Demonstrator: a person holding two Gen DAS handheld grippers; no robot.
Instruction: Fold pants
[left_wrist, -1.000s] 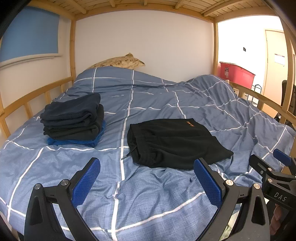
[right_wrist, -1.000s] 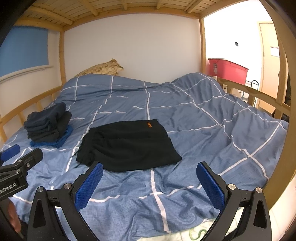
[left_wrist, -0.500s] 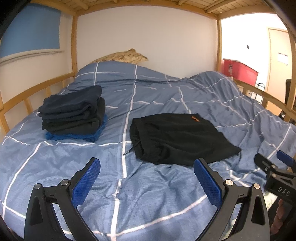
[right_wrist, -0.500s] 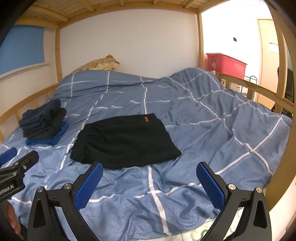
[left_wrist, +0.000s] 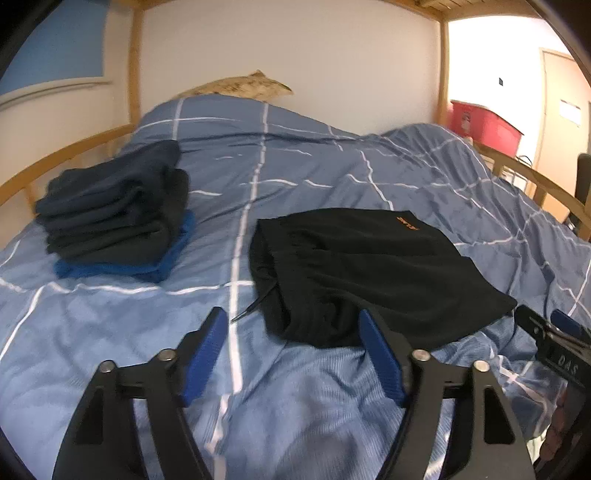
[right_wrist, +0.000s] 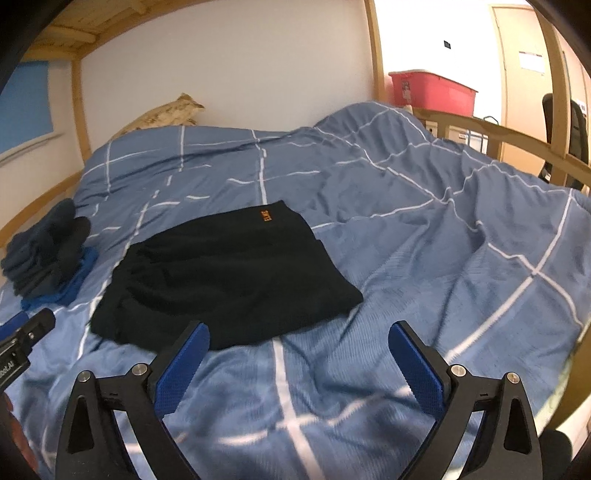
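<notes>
Folded black pants (left_wrist: 369, 273) (right_wrist: 229, 280) with a small orange logo lie flat on the blue checked duvet (left_wrist: 295, 166) (right_wrist: 443, 240). My left gripper (left_wrist: 291, 328) hovers just in front of their waistband corner, where a drawstring pokes out. Its jaws are closing, and only the near hem shows between the blue pads, untouched. My right gripper (right_wrist: 295, 336) hangs before the near right edge of the pants. Its jaws are closing slightly, still wide, with nothing gripped. Each gripper's tip shows at the edge of the other's view.
A stack of folded dark clothes (left_wrist: 114, 214) (right_wrist: 48, 254) on a blue garment sits at the left of the bed. A pillow (left_wrist: 240, 86) lies at the head. Wooden rails (right_wrist: 517, 144) run along both sides; a red bin (right_wrist: 432, 92) stands beyond.
Both grippers moved forward and down toward the near edge of the pants, which now look larger. The left jaws have narrowed clearly; the right jaws only a little.
</notes>
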